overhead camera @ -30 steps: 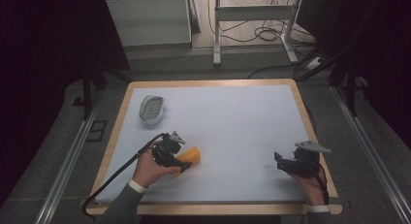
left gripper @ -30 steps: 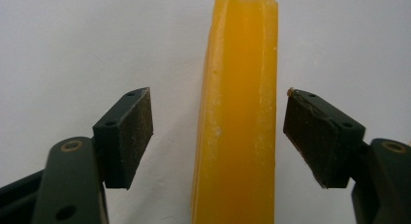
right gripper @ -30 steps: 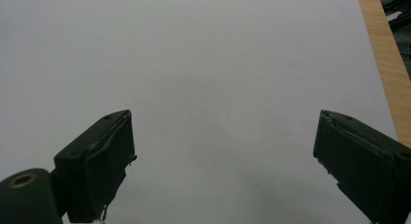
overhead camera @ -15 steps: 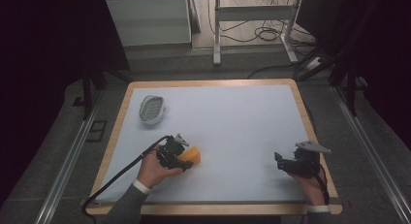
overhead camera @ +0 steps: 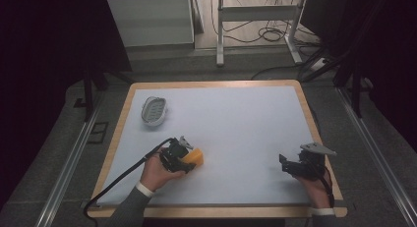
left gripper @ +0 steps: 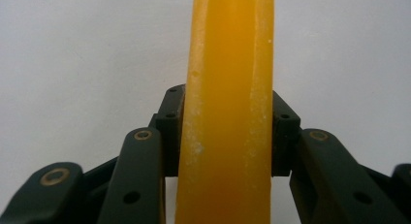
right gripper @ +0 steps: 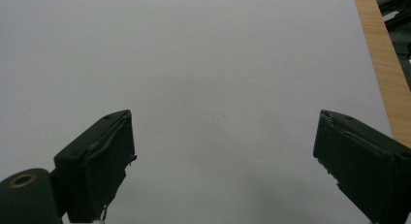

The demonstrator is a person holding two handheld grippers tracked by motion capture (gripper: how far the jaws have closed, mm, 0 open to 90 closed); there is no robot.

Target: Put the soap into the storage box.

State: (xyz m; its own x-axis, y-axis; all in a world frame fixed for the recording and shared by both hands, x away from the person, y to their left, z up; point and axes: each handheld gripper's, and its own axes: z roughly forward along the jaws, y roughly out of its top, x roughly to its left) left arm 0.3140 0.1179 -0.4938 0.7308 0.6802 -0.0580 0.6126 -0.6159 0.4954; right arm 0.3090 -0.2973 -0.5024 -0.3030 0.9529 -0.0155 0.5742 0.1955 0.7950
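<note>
The left tool (overhead camera: 191, 159) has just been closing its jaws and now clamps the yellow block (left gripper: 227, 107) from both sides, the pads pressed flat on its faces. In the high view the block (overhead camera: 195, 156) sits low on the bench (overhead camera: 236, 119), left of middle near the front edge. The right tool (right gripper: 223, 161) rests with jaws spread wide and nothing between them, well apart near the bench's right edge. A grey oval dish (overhead camera: 154, 110) lies toward the far left corner.

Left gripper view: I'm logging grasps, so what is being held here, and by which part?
The left hand-held gripper has just closed on the yellow block, pads pressing its two broad faces.
</note>
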